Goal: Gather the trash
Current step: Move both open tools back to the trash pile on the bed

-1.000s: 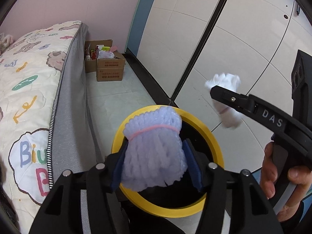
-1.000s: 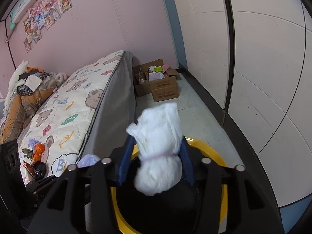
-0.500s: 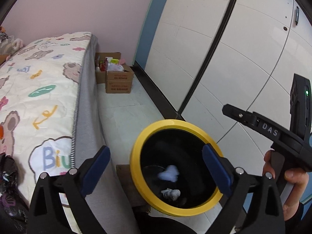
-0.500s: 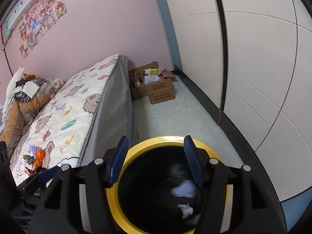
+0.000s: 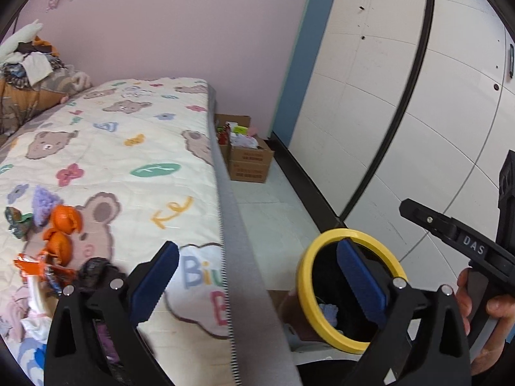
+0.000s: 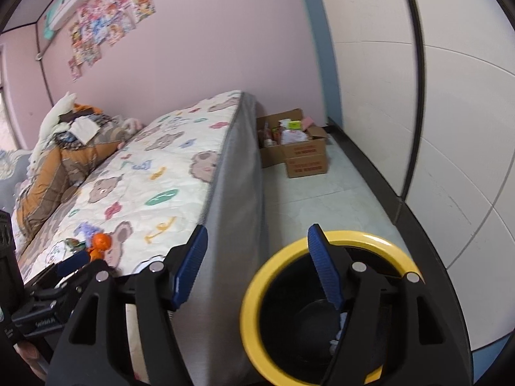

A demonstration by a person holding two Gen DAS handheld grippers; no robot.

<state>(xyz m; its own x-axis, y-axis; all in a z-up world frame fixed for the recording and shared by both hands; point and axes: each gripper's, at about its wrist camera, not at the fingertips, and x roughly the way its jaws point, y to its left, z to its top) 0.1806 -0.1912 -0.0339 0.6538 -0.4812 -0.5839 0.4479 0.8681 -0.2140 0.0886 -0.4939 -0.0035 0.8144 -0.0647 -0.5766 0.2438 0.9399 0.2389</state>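
My left gripper (image 5: 256, 251) hangs over the mattress edge, its jaws still opening wide with nothing between them. My right gripper (image 6: 257, 231) is opening too and is also empty, held between the bed side and the bin. The black bin with a yellow rim (image 5: 309, 289) (image 6: 251, 305) stands on the floor beside the bed, and a lilac foam net (image 5: 328, 312) lies inside it. On the bedspread at the left lie orange peel (image 5: 62, 222) (image 6: 101, 243), another lilac foam piece (image 5: 43, 201) and crumpled wrappers (image 5: 17, 222).
The mattress (image 5: 225, 193) has a tall grey side next to the bin. An open cardboard box (image 5: 251, 160) (image 6: 302, 154) of odds and ends sits on the floor by the pink wall. White wardrobe doors (image 6: 450, 128) line the right. Bedding is piled at the bed's far end.
The left gripper let go of the lilac foam net and the right one the white wad; both dropped into the bin. Both jaws opened and both views swung left towards the bed.
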